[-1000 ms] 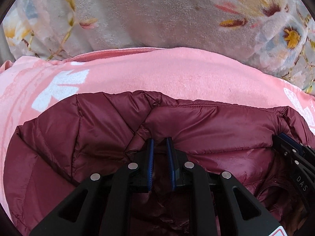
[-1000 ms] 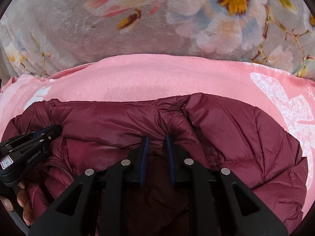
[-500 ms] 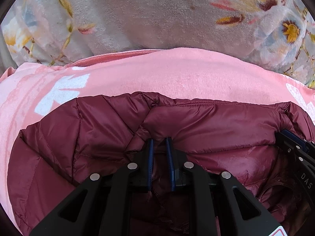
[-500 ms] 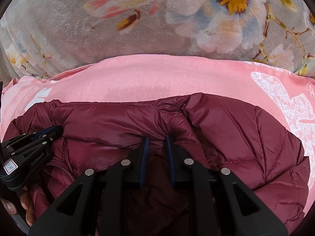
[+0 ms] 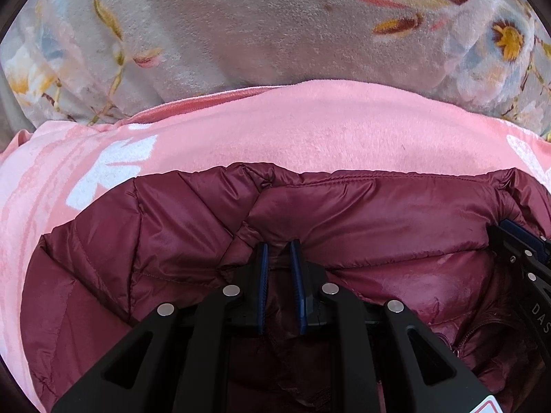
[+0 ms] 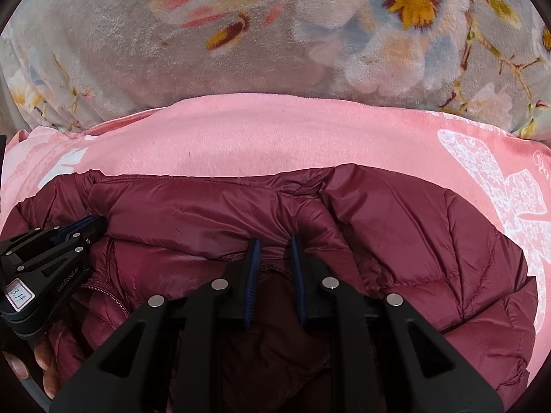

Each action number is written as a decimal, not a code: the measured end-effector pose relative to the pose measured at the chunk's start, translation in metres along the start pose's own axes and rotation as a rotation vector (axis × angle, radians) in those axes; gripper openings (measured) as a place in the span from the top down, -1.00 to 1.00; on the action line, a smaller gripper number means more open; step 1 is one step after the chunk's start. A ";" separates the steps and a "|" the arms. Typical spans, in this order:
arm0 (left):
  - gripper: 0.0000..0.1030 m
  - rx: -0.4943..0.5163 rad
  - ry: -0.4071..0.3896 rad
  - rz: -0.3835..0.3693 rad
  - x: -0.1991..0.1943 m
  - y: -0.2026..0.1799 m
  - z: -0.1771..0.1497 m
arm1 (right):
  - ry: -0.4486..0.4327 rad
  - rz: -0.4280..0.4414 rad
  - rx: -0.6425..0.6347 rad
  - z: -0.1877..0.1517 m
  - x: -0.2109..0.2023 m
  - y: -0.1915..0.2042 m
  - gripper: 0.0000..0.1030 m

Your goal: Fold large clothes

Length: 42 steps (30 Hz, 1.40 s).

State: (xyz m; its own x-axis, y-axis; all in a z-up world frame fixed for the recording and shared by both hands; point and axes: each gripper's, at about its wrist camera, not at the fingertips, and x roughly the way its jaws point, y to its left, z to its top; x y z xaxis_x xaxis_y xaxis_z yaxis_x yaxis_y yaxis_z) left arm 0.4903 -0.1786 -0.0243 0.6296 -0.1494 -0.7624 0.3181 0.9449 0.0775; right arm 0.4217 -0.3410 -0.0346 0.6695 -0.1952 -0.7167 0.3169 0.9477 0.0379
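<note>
Maroon jacket [image 5: 361, 227] lies on pink blanket [image 5: 310, 130], collar edge running left-right across mid-frame. Left gripper [image 5: 278, 251] and right gripper [image 6: 273, 247], each nearly closed, pinch its fabric side by side.

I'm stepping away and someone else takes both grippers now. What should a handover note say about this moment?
Left gripper: shut on a pinch of the maroon puffer jacket, near its far folded edge.
Right gripper: shut on the same jacket, further along that edge.
Where things are: the jacket lies on the pink blanket, with the grey floral blanket beyond it. The zipper shows between the two grippers.
Done: the jacket looks doubled over at least once, with both grippers gripping it.
Left: probably lay the fold down, release, then check whether another fold is needed. How much is folded overall cannot be told from here.
</note>
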 end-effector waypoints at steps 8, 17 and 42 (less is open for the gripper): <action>0.62 0.009 0.018 0.027 -0.009 0.005 -0.005 | 0.024 -0.001 -0.003 -0.003 -0.015 -0.003 0.67; -0.39 -0.093 0.081 -0.058 -0.184 0.126 -0.146 | -0.006 0.089 0.071 -0.139 -0.239 -0.080 -0.26; 0.93 -0.386 0.198 -0.265 -0.300 0.192 -0.332 | 0.013 0.267 0.557 -0.327 -0.347 -0.141 0.89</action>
State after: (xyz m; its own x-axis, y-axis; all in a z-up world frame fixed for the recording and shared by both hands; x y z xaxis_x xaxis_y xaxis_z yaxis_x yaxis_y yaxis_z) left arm 0.1275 0.1448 0.0063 0.4042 -0.3757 -0.8339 0.1404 0.9264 -0.3493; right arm -0.0750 -0.3242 -0.0187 0.7671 0.0368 -0.6405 0.4448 0.6888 0.5724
